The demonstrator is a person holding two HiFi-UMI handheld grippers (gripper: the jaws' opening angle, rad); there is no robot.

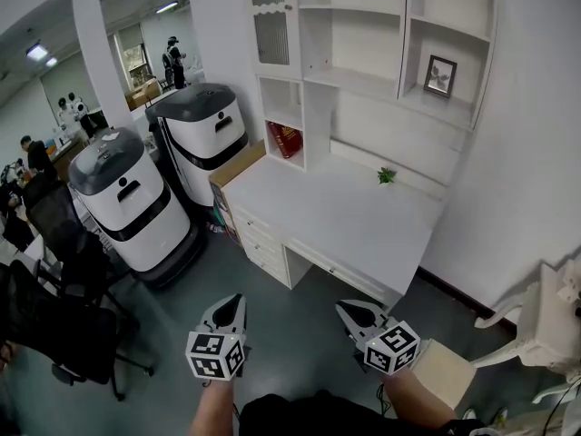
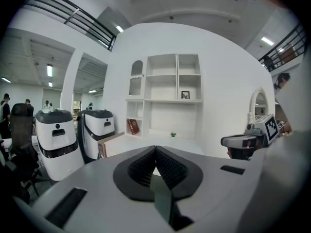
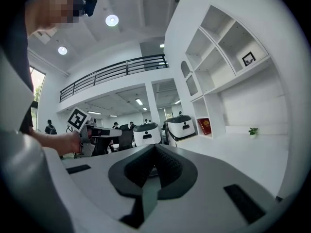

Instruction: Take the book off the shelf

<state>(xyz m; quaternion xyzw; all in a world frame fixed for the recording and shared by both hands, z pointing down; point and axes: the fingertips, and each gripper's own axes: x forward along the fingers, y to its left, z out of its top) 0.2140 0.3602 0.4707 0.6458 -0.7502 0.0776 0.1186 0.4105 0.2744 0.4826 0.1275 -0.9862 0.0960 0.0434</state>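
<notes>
Left hand-held gripper (image 1: 238, 299) and right hand-held gripper (image 1: 344, 308), jaws together and empty, hang well apart from the surface (image 1: 345, 218). One red book (image 1: 285, 140) leans in the shelf's (image 1: 356, 81) bottom-left compartment; one plant (image 1: 387, 175), one frame (image 1: 441, 75), two white machines (image 1: 125, 200) beside.

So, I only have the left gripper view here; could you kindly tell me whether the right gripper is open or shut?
Observer: Shut. In its own view the right gripper has its jaws together with nothing between them.
Operator: Thank you. What lies between us and the desk?
Observer: In the head view, only grey floor separates the left gripper and the right one from the desk.
Operator: And what is under the desk top?
Observer: A stack of drawers sits under the desk end where the red book stands in its compartment.
</notes>
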